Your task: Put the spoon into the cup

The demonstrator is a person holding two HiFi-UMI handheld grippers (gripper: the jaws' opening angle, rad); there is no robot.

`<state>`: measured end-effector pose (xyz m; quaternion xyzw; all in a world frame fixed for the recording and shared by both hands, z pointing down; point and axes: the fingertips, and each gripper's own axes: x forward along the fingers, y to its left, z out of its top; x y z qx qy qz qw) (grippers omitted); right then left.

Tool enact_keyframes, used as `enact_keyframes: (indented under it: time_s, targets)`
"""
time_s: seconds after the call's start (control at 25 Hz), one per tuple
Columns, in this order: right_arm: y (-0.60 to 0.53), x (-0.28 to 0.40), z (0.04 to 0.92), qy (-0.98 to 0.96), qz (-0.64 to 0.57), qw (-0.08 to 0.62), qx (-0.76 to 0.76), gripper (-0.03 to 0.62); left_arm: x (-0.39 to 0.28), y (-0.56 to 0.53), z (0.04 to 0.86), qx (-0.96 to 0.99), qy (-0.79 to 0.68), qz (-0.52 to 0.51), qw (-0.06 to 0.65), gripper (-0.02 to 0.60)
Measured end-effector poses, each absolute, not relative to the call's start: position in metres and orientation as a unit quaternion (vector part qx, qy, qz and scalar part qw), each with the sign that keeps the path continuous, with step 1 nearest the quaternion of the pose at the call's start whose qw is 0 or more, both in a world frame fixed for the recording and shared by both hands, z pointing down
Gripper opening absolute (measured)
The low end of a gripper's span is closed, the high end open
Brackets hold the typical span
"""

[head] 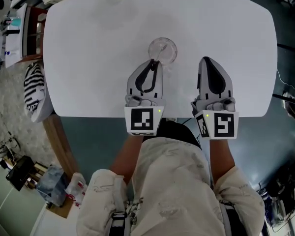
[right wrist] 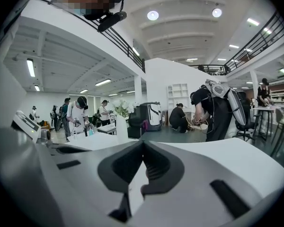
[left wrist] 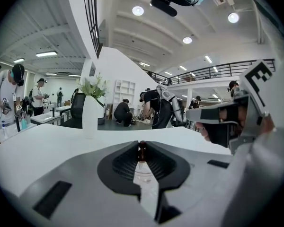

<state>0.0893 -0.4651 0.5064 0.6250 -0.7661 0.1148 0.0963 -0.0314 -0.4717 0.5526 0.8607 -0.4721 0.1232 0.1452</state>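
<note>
A clear glass cup (head: 170,47) stands on the white table (head: 88,58), a little in front of me. My left gripper (head: 154,62) sits right at the cup's near rim, shut on the dark end of a thin spoon (head: 160,54) that slants into the cup. In the left gripper view the spoon's brown tip (left wrist: 142,150) is pinched at the jaw tips (left wrist: 142,145), and the cup (left wrist: 141,170) shows through the gap below. My right gripper (head: 205,60) rests over the table to the cup's right, shut with nothing in it; its tips (right wrist: 143,143) meet.
A white vase of flowers (left wrist: 90,117) stands at the table's far side, also in the right gripper view (right wrist: 119,122). A striped cloth (head: 34,85) lies off the table's left edge. The table's near edge runs just under both grippers. People stand in the hall beyond.
</note>
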Motion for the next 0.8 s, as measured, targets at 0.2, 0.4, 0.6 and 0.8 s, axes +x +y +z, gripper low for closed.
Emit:
enact_keyframes:
  time_s: [0.2, 0.4, 0.6, 0.8]
  targets:
    - [-0.464, 0.085, 0.512, -0.767, 0.119, 0.103, 0.622, -0.012, -0.032, -0.473, 0.562, 0.858, -0.471, 0.126, 0.162, 0.041]
    - [-0.463, 0.081, 0.517, -0.768, 0.122, 0.108, 0.620, -0.012, -0.032, -0.475, 0.570, 0.855, -0.471, 0.126, 0.175, 0.041]
    - [-0.463, 0.082, 0.519, -0.767, 0.122, 0.110, 0.620, -0.012, -0.032, -0.478, 0.579, 0.850, -0.476, 0.127, 0.189, 0.041]
    - [-0.458, 0.081, 0.522, -0.767, 0.122, 0.112, 0.620, -0.012, -0.035, -0.476, 0.585, 0.845, -0.483, 0.138, 0.185, 0.043]
